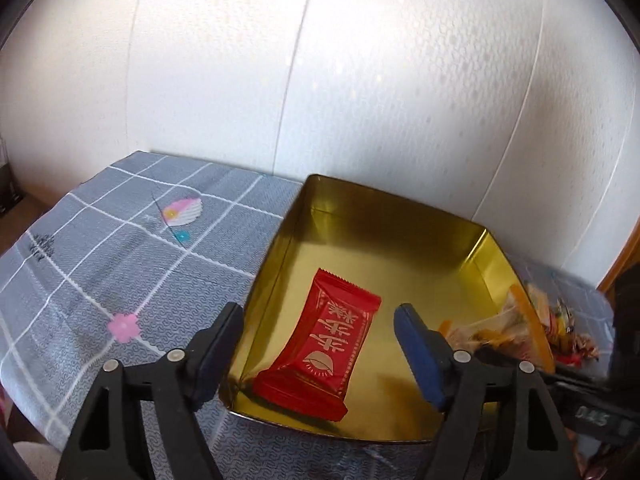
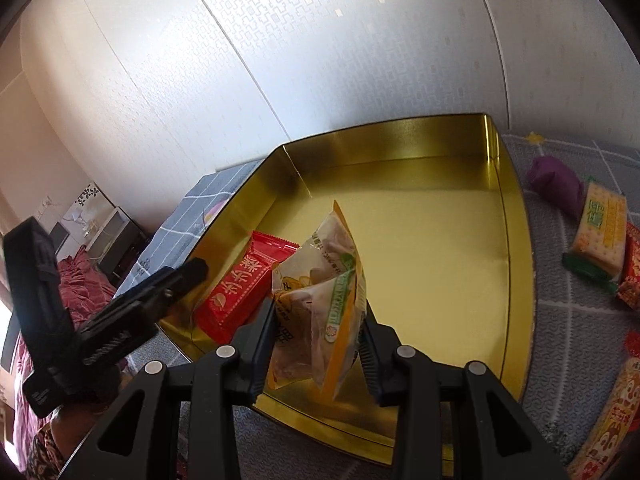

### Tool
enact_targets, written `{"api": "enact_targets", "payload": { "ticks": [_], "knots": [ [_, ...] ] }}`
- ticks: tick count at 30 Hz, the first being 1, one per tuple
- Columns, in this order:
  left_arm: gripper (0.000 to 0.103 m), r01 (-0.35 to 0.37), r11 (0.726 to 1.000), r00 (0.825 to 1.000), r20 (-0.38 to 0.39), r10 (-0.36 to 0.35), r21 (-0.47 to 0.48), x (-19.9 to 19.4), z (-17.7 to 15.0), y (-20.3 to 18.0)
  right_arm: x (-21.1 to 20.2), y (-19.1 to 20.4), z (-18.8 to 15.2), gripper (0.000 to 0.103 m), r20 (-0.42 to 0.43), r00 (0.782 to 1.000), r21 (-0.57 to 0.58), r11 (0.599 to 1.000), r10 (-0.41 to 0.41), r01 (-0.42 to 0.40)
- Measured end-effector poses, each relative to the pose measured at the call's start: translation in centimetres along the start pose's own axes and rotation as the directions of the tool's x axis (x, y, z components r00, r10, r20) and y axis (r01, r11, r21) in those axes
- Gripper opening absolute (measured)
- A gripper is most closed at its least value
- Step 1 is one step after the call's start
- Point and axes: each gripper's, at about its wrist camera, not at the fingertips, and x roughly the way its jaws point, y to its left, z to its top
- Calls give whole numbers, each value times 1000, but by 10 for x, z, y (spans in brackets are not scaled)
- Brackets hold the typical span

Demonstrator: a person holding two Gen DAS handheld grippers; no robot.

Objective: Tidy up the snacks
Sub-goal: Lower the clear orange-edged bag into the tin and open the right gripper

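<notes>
A gold tin tray (image 1: 400, 248) sits on a grey checked tablecloth (image 1: 100, 264). A red snack packet (image 1: 328, 344) lies flat in its near left corner. My left gripper (image 1: 320, 354) hovers open just above that packet, with both pads clear of it. In the right wrist view the same red packet (image 2: 240, 288) lies in the tray (image 2: 440, 248). My right gripper (image 2: 316, 344) is shut on a clear packet with orange edges (image 2: 324, 296), held upright over the tray's near part. That packet (image 1: 500, 328) also shows at the right of the left wrist view.
Loose snacks lie on the cloth right of the tray: a purple packet (image 2: 556, 184), a cracker packet (image 2: 600, 232), red packets (image 2: 632, 276) and a patterned bar (image 2: 612, 412). A white wall stands right behind the tray. The table's edge falls away at the left (image 1: 24, 240).
</notes>
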Motion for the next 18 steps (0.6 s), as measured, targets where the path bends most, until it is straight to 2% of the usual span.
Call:
{"api": "enact_targets", "payload": {
  "ticks": [3, 5, 10, 12, 14, 18],
  "knots": [
    [80, -20, 1000, 1000, 18, 20, -20, -7, -1, 1, 6, 1, 2, 39, -16, 1000, 7, 1000, 2, -2],
    [83, -57, 998, 998, 41, 58, -18, -13, -3, 0, 12, 4, 4, 39, -28, 1000, 12, 1000, 12, -12],
    [91, -101, 994, 990, 89, 105, -42, -24, -2, 7, 36, 20, 8, 40, -106, 992, 15, 997, 71, -70],
    [94, -104, 993, 990, 91, 109, -58, -26, -2, 9, 47, 27, 8, 43, -146, 987, -3, 998, 64, -65],
    [95, -104, 992, 990, 84, 110, -76, -23, -2, 13, 50, 32, 7, 46, -143, 989, -34, 999, 23, -28],
    [96, -103, 991, 991, 80, 110, -89, -21, -3, 14, 37, 25, 7, 51, -86, 996, -33, 999, -20, 17]
  ]
}}
